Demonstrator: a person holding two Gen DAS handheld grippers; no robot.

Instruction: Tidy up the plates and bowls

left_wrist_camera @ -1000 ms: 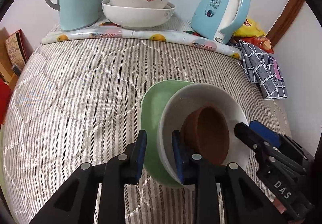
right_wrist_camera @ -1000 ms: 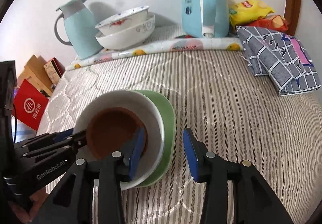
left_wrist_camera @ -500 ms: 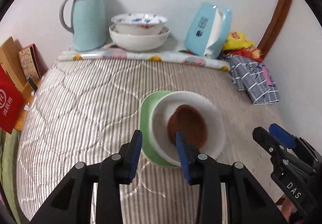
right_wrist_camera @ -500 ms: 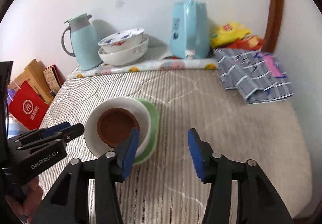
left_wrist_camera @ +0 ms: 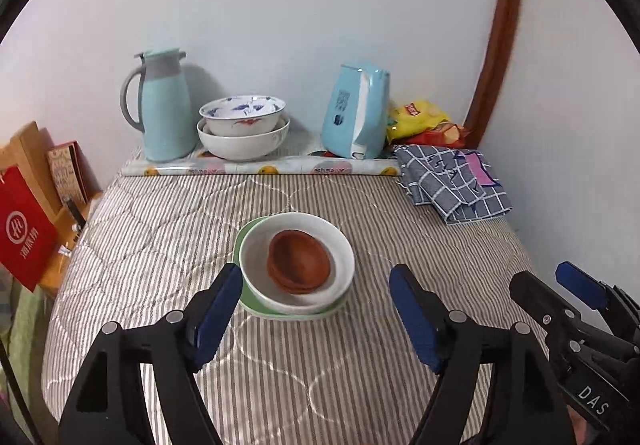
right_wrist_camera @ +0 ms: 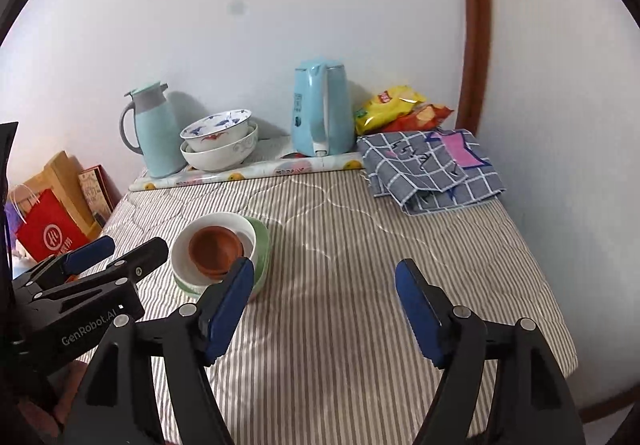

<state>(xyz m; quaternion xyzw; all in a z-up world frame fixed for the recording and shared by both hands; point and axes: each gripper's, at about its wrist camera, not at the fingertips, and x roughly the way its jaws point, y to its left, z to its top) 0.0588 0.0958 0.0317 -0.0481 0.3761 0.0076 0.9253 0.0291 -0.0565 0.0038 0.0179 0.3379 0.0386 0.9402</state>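
A green plate [left_wrist_camera: 243,245] lies on the striped quilted tabletop [left_wrist_camera: 160,245]. On it sits a white bowl [left_wrist_camera: 342,251] with small brown dishes [left_wrist_camera: 298,261] nested inside. The same stack shows in the right wrist view: plate [right_wrist_camera: 263,245], bowl [right_wrist_camera: 182,265], brown dishes [right_wrist_camera: 214,249]. My left gripper [left_wrist_camera: 316,277] hangs back from the stack and above it, its jaws opening with nothing between the pads. My right gripper [right_wrist_camera: 325,267] stands to the right of the stack, also opening and holding nothing. Each gripper appears in the other's view, the right one [left_wrist_camera: 542,274] and the left one [right_wrist_camera: 132,245].
Against the back wall a patterned bowl [left_wrist_camera: 242,115] sits in a larger white bowl [left_wrist_camera: 244,143], between a teal jug [left_wrist_camera: 164,109] and a blue kettle [left_wrist_camera: 356,113]. Snack bags [left_wrist_camera: 420,115] and a checked cloth [left_wrist_camera: 452,181] fill the back right corner. A red bag [left_wrist_camera: 24,229] stands off the left edge.
Both grippers, which had the rim of the plate-and-bowl stack between their fingers, have widened and drawn back and upward. The stack now lies flat on the tabletop, free of both.
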